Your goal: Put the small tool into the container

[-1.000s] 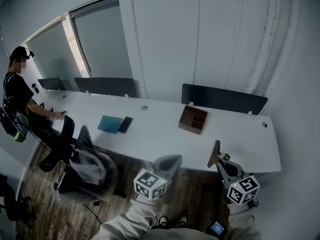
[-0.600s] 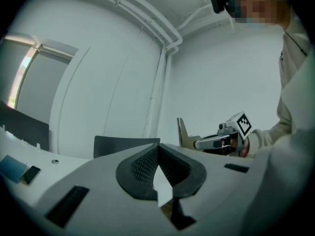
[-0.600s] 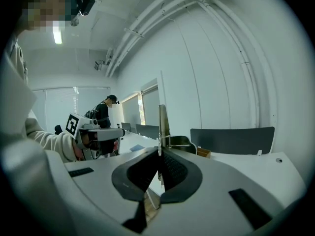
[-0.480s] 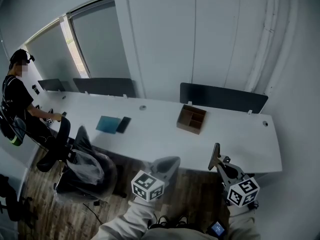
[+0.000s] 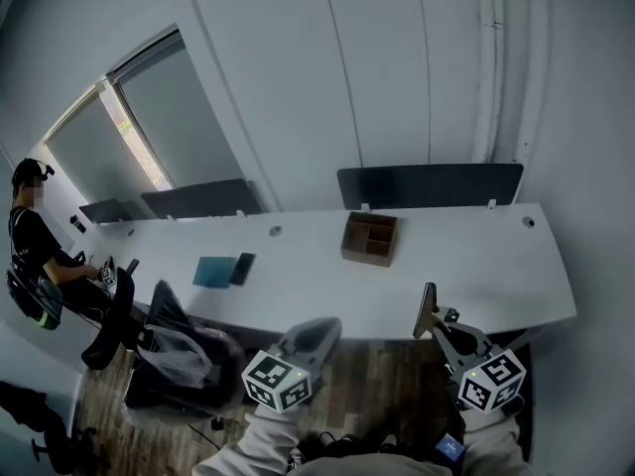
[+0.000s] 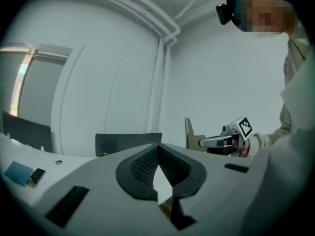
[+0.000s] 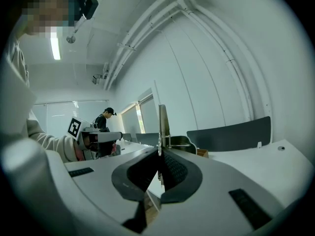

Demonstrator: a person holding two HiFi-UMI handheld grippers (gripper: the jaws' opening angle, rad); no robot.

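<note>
In the head view a brown wooden container (image 5: 369, 238) with compartments stands on the long white table (image 5: 476, 276), towards its far edge. My right gripper (image 5: 430, 317) hangs over the floor just short of the table's near edge, shut on a small flat metal tool (image 5: 428, 303) that stands upright above the jaws. The right gripper view shows the same tool (image 7: 162, 124) rising from my right gripper (image 7: 160, 154). My left gripper (image 5: 319, 329) is lower left of it, also off the table. In its own view my left gripper (image 6: 158, 149) is shut and holds nothing.
A teal notebook (image 5: 214, 271) and a dark phone (image 5: 242, 267) lie left of the container. Dark divider panels (image 5: 429, 183) line the table's far edge. An office chair wrapped in plastic (image 5: 174, 350) stands at the near left. A person (image 5: 40, 261) sits at the far left end.
The head view has swung, so the table now runs at a different angle with the container nearer the middle. Both grippers stay low before the table; the right still holds the tool.
</note>
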